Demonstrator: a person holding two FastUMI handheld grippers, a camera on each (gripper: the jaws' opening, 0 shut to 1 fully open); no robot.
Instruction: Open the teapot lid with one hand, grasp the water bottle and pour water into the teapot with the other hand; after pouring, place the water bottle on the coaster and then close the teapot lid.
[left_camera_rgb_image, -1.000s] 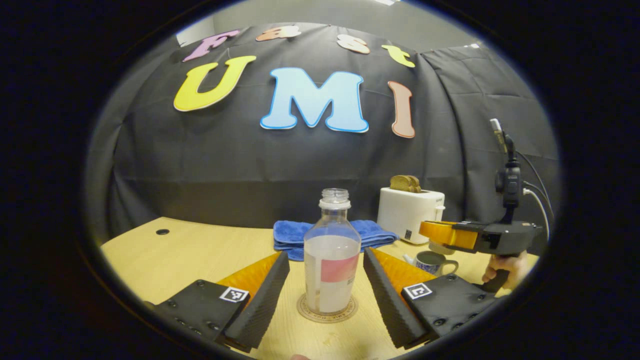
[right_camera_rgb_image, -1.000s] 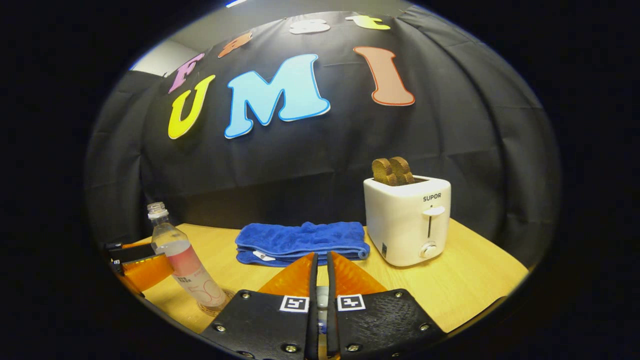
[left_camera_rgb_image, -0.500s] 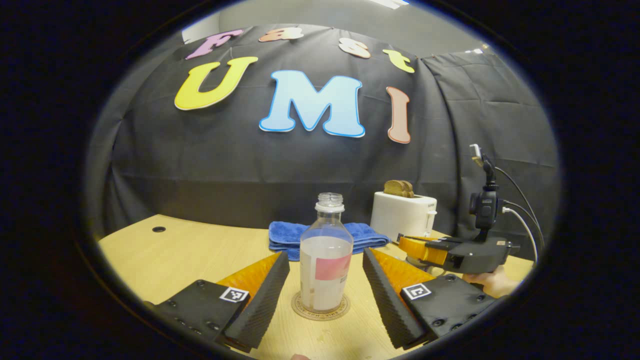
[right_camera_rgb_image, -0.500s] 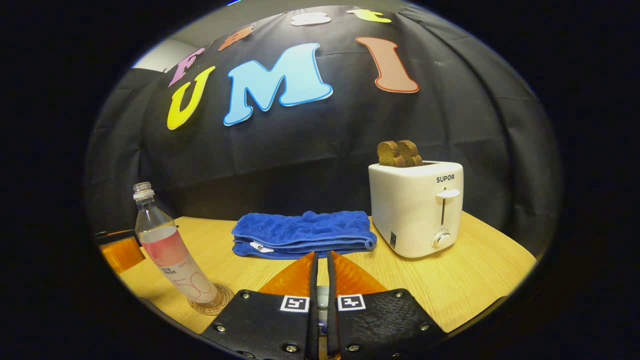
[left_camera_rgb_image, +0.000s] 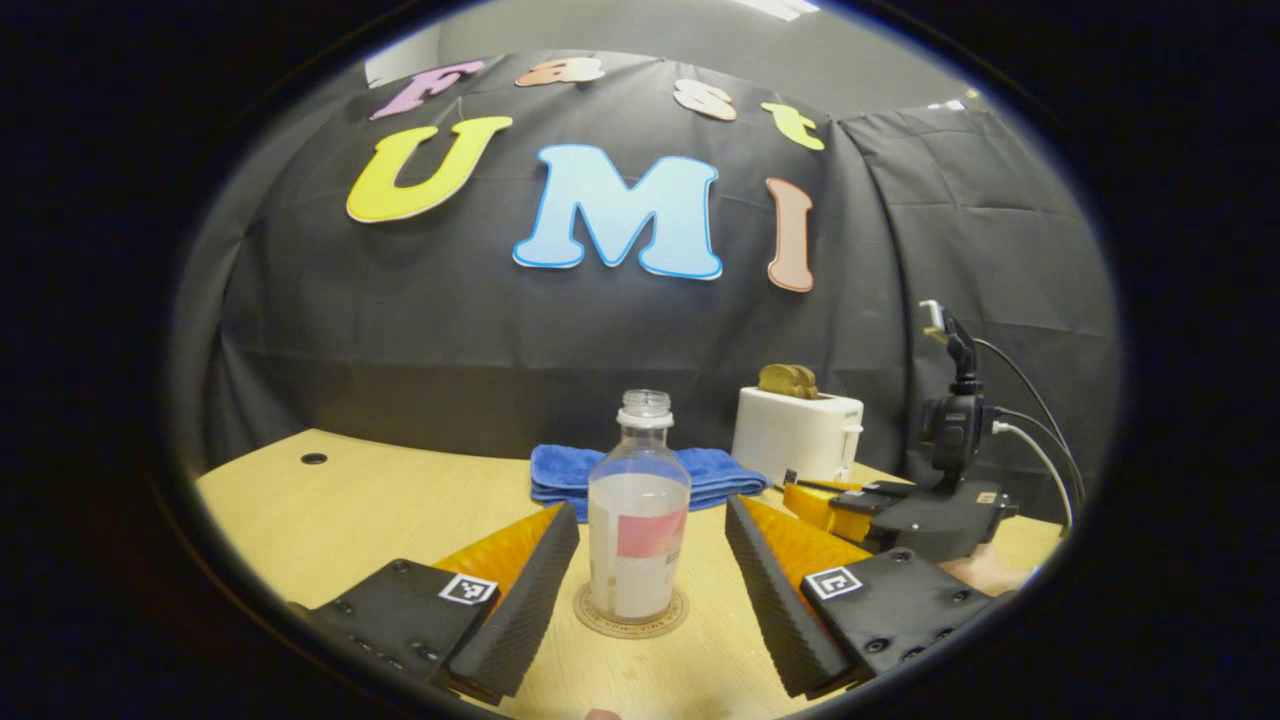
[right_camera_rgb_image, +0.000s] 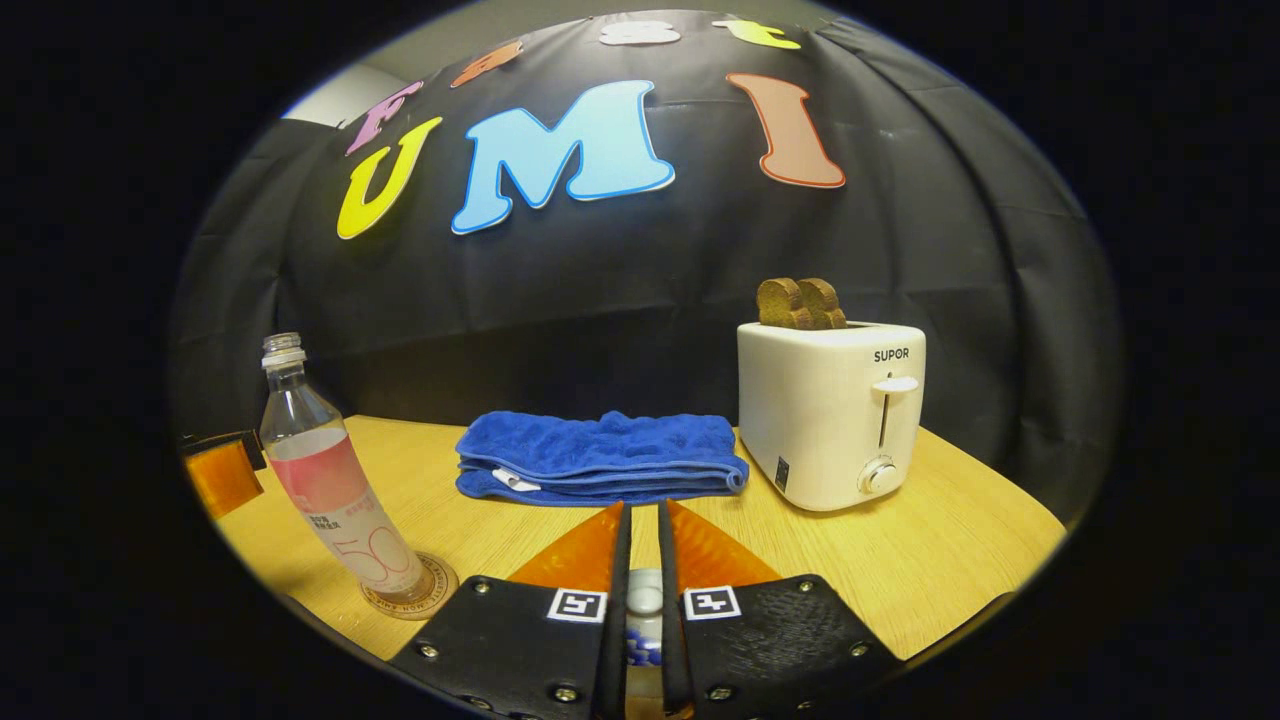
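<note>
The uncapped water bottle (left_camera_rgb_image: 638, 530), part full with a pink label, stands upright on the round coaster (left_camera_rgb_image: 630, 622). My left gripper (left_camera_rgb_image: 650, 510) is open, one finger on each side of the bottle, touching neither side. In the right gripper view the bottle (right_camera_rgb_image: 330, 490) and coaster (right_camera_rgb_image: 430, 590) sit at the left, beside a finger of the left gripper (right_camera_rgb_image: 222, 475). My right gripper (right_camera_rgb_image: 640, 510) is shut on the white knob of the teapot lid (right_camera_rgb_image: 643, 592); blue-patterned china shows below it. That gripper (left_camera_rgb_image: 805, 495) hangs low at the right, hiding the teapot.
A folded blue towel (right_camera_rgb_image: 600, 465) lies at the back of the wooden table (right_camera_rgb_image: 960, 560). A white toaster (right_camera_rgb_image: 830, 415) with two bread slices stands at the back right. A small hole (left_camera_rgb_image: 313, 458) marks the table's far left. A hand (left_camera_rgb_image: 985, 572) holds the right gripper.
My left gripper has drawn back from the bottle, which now looks smaller. The right gripper has sunk lower with the lid and now covers the teapot in the left gripper view.
</note>
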